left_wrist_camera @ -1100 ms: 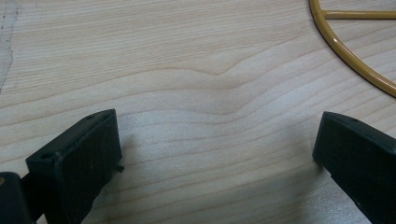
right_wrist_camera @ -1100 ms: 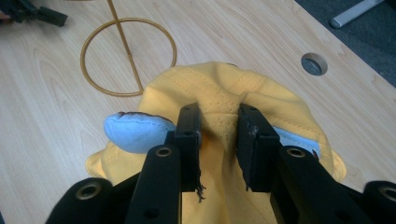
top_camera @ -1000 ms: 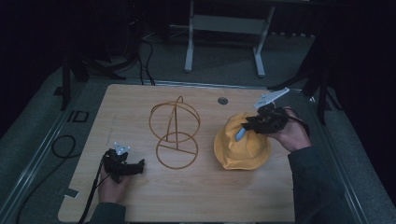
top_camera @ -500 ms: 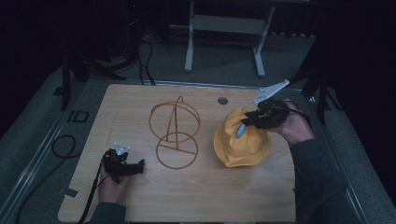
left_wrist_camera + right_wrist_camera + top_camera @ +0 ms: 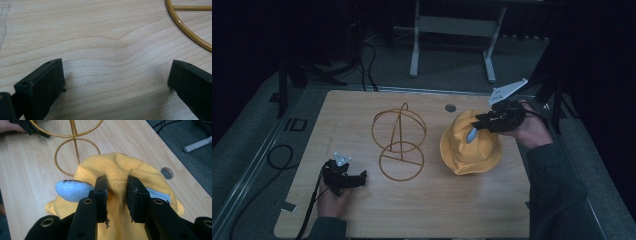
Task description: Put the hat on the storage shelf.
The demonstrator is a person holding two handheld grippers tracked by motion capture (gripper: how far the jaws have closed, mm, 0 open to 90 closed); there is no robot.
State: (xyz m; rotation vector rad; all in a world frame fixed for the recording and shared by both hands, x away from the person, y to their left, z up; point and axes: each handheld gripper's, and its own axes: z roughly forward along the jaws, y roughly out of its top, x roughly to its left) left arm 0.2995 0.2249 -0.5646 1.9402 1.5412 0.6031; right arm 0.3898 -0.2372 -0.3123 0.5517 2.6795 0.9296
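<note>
- A wooden table (image 5: 362, 115) seen from above, with a person's 2 forearms coming in from the near edge, each hand holding a black 2-jaw gripper.
- A yellow bucket hat (image 5: 472, 145) sits on the right half of the table, crown up, brim resting on the wood.
- The right gripper (image 5: 479, 122) comes in from the far right and pinches a fold of fabric at the top of the hat (image 5: 117, 178); in the right gripper view its jaws stand narrow with the yellow cloth bunched between them.
- A pale blue pad (image 5: 72, 191) juts from beside 1 jaw, lying on the crown.
- A gold wire hat stand (image 5: 399, 145) stands at the table's middle, just left of the hat and apart from it: a ring base, an upright post and a round hoop on top.
- The left gripper (image 5: 359, 178) rests on the near left of the table, jaws wide with nothing between them; its own view shows bare wood and an arc of the stand's base ring (image 5: 190, 35).
- Judging the step as lifting the hat towards the stand: the pinch looks shallow, so a slow, straight lift would keep the fold from slipping out.
- The crown should clear the hoop before moving left, and the free left gripper could steady the light base.
</note>
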